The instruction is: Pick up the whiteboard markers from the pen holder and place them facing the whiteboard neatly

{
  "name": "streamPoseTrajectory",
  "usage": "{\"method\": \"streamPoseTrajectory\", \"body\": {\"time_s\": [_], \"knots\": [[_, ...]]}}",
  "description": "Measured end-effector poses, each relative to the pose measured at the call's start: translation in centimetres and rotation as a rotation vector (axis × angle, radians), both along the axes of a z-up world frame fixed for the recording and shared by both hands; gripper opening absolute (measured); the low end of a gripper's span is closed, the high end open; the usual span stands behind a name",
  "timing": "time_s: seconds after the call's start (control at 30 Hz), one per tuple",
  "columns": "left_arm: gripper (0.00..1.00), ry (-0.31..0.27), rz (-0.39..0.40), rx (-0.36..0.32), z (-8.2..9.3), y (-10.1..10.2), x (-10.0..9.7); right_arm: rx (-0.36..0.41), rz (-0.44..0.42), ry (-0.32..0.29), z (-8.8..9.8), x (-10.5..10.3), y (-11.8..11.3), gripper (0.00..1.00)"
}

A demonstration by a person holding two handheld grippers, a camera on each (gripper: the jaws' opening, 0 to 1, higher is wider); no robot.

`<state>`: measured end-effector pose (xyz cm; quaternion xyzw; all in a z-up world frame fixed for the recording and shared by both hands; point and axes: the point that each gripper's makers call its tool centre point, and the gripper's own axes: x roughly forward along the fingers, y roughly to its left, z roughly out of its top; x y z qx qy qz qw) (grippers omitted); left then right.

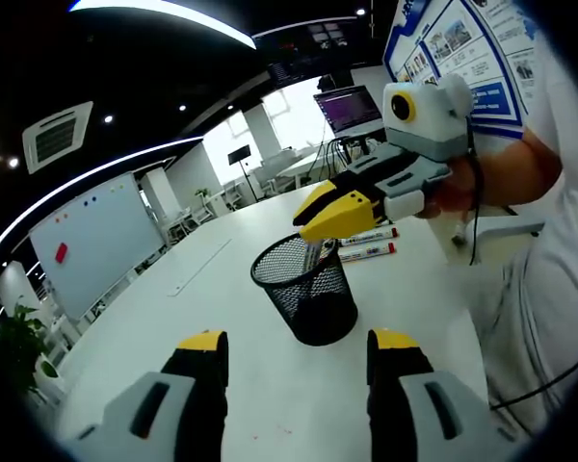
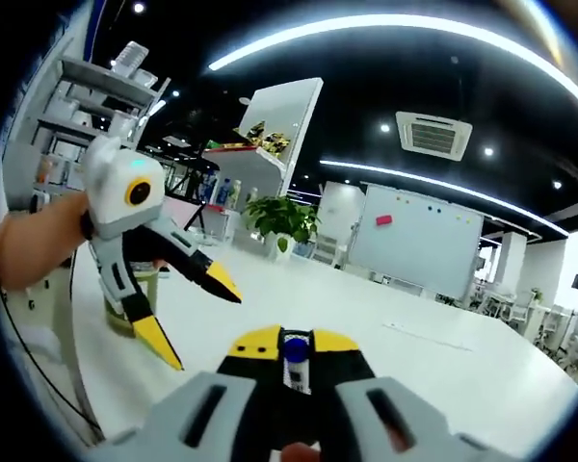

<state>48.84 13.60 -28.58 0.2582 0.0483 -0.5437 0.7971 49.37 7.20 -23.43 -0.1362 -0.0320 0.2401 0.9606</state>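
Yellow-tipped black jaws of your left gripper [image 1: 296,348] stand spread apart at the bottom of the left gripper view, holding nothing, with the black wire-mesh pen holder [image 1: 306,289] on the white table [image 1: 222,318] just ahead of them. Your right gripper [image 1: 339,216] sits above the holder's rim; in the right gripper view its jaws are pinched on a blue-capped whiteboard marker [image 2: 295,350]. Two red-capped whiteboard markers [image 1: 368,244] already lie side by side on the table beyond the holder. Lift yours straight up so it clears the mesh without tipping the holder, then lay it parallel beside those two, pointed toward the white freestanding whiteboard [image 1: 96,241] across the room. Keep the left jaws near to steady the holder if it rocks.
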Motion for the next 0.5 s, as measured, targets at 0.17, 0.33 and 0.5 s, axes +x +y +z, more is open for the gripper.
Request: {"method": "streamPoseTrajectory", "body": {"time_s": [0.17,0.33,0.5], "knots": [[0.59,-0.001,0.001,0.001,0.0,0.0,0.0,0.009,0.008,-0.011,0.6,-0.3,0.0,0.09],[0.59,0.000,0.001,0.001,0.0,0.0,0.0,0.039,0.013,-0.012,1.1,-0.5,-0.3,0.09],[0.59,-0.001,0.001,0.001,0.0,0.0,0.0,0.037,0.014,-0.011,1.5,-0.6,-0.5,0.09]]}}
